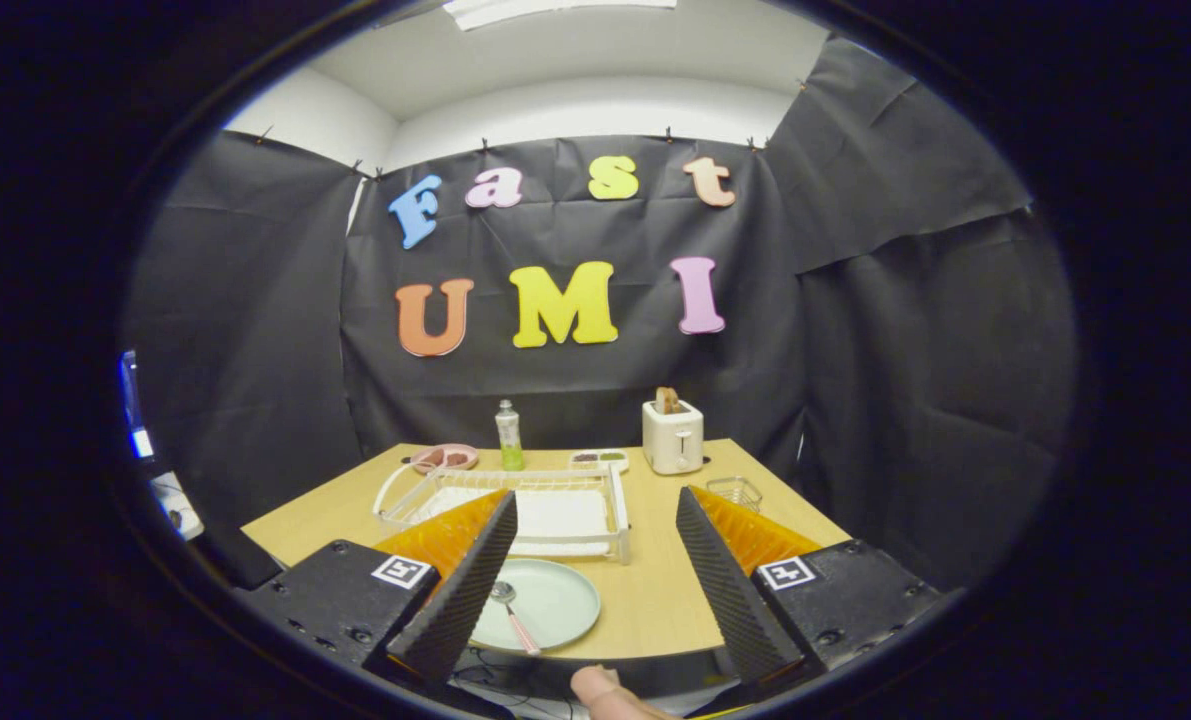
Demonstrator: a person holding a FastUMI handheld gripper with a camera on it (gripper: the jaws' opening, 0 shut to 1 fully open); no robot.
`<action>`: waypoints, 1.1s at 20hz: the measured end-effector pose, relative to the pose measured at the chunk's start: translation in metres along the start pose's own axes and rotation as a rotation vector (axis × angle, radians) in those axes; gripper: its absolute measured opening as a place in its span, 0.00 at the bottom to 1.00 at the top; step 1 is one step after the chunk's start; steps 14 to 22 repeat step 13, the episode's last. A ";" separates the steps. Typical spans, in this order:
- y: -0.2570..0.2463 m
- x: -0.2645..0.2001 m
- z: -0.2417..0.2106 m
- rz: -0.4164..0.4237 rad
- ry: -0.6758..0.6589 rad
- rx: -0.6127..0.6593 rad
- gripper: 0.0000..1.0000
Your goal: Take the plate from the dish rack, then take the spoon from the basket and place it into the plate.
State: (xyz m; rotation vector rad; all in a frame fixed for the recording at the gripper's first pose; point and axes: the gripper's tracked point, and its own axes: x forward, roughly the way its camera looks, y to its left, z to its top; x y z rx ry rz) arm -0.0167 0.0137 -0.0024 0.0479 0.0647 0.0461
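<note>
Gripper (pixel 595 560) fingers spread wide, pinching nothing, backed off near the table edge. Spoon (pixel 513 613) lies in the plate (pixel 555 600), near side of the dish rack (pixel 515 510); task looks done, so nothing left to hold.

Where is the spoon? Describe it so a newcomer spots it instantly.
Start at the white wire dish rack on the light wooden table. Just in front of it lies a round pale green plate, beside one finger of the open tongs. The small metal spoon with a pink handle lies in it, the only utensil there.
</note>
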 end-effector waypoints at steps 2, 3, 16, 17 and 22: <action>-0.004 0.000 0.000 -0.029 -0.009 -0.023 1.00; -0.002 -0.001 0.001 -0.031 -0.013 -0.028 1.00; 0.006 -0.003 -0.005 -0.021 -0.007 -0.042 1.00; 0.006 -0.003 -0.005 -0.021 -0.007 -0.042 1.00; 0.006 -0.003 -0.005 -0.021 -0.007 -0.042 1.00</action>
